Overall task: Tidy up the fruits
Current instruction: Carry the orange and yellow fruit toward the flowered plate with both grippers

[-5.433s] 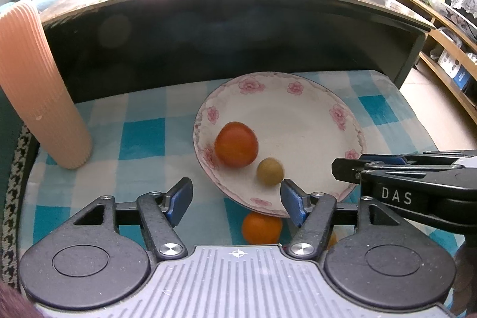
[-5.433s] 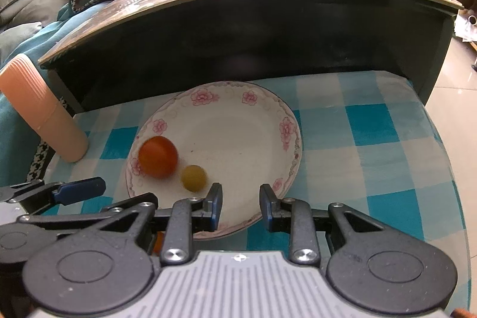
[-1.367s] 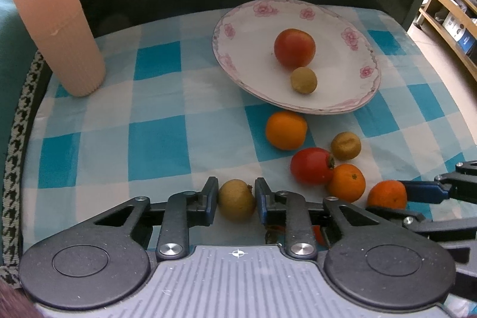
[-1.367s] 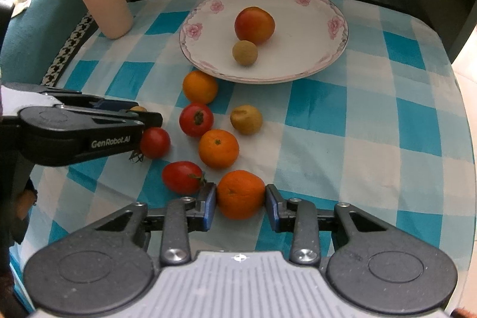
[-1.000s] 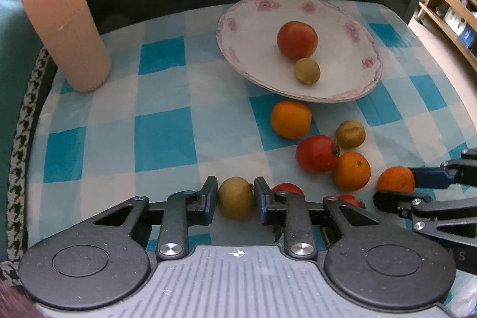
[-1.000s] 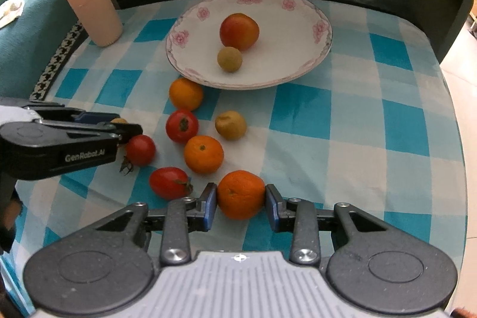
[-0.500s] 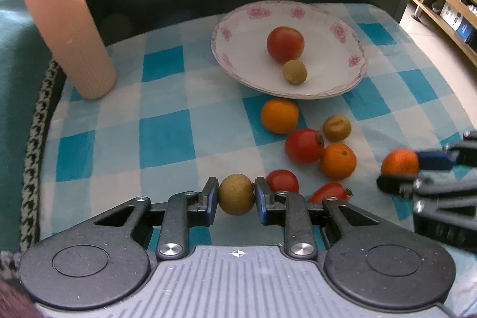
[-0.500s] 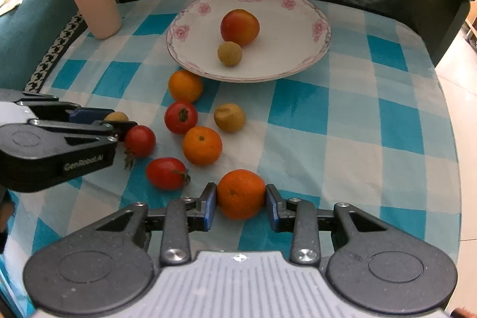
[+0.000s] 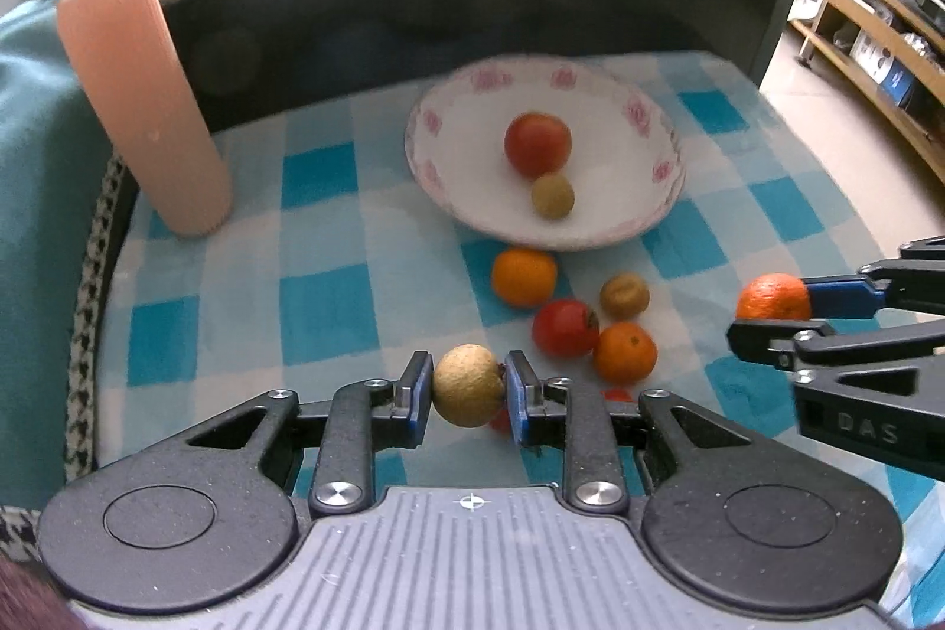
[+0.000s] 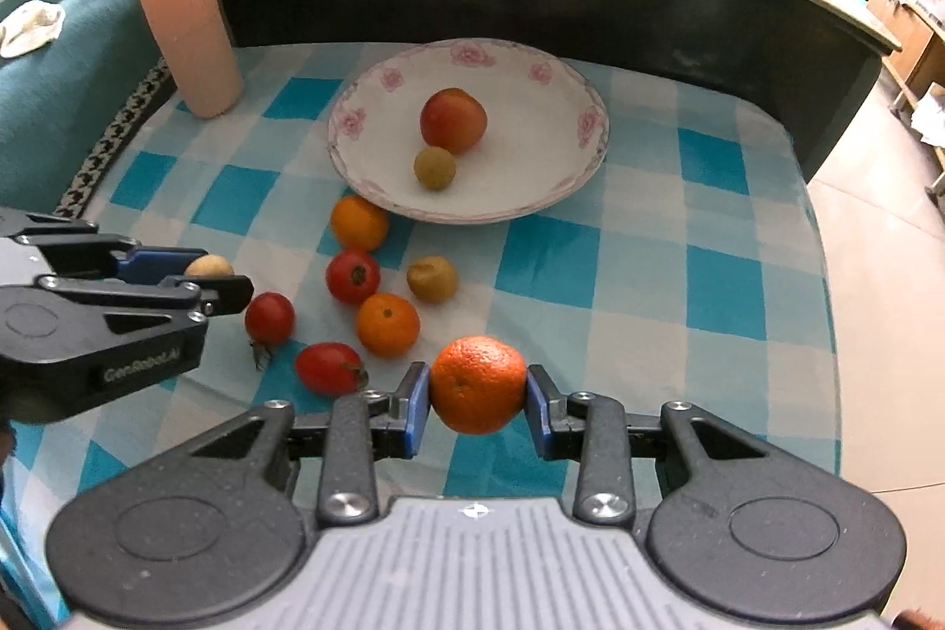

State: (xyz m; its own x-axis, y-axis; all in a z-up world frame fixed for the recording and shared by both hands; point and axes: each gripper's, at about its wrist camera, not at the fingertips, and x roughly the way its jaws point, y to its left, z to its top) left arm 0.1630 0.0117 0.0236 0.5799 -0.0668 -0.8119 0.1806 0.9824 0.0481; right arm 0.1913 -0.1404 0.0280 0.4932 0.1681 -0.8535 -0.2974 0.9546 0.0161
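Because both fruits are round and pinched only at their sides, either could be squeezed out and rolled off the cloth-covered counter (image 10: 738,240) before the glossy floral plate (image 10: 567,193) at the far side is reached: the dimpled orange (image 10: 477,383) in the right tongs (image 10: 477,408), the matte brown fruit (image 9: 468,385) in the left tongs (image 9: 466,397)
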